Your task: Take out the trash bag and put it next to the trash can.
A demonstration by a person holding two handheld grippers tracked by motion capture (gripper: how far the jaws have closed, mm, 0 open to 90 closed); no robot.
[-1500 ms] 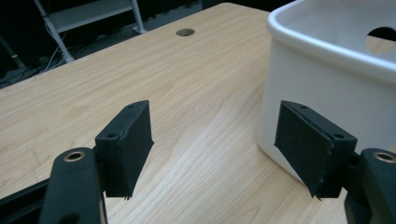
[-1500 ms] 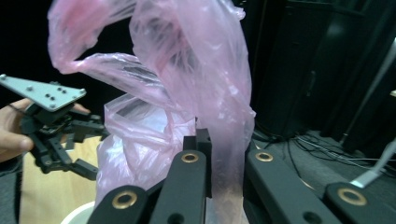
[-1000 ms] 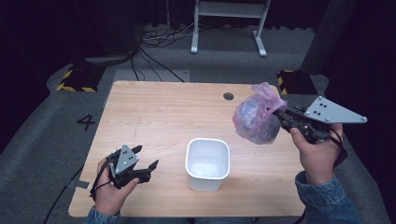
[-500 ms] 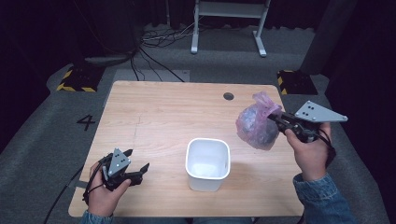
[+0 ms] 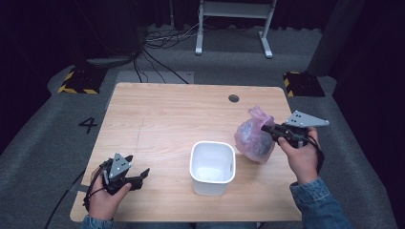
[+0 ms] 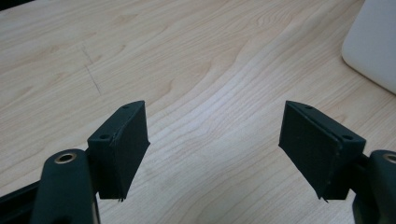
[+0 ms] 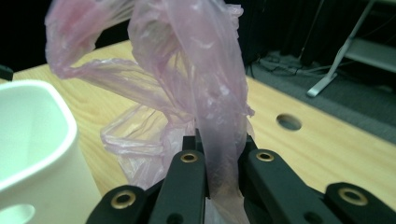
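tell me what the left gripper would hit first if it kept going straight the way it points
Probably the white bin. The open left gripper points right across the table toward the bin's lower wall, with bare wood between; its aim looks slightly off, so it might just graze the bin.

A single readable mark shows in the high view: a dark numeral "4" [image 5: 88, 125] on the grey floor [image 5: 43, 157], just left of the table [image 5: 157, 119] near its far left corner. The black-and-yellow striped edges on the two floor plates [image 5: 76, 81] beyond the table carry no lettering that can be made out. Neither gripper view shows any text, label or brand.
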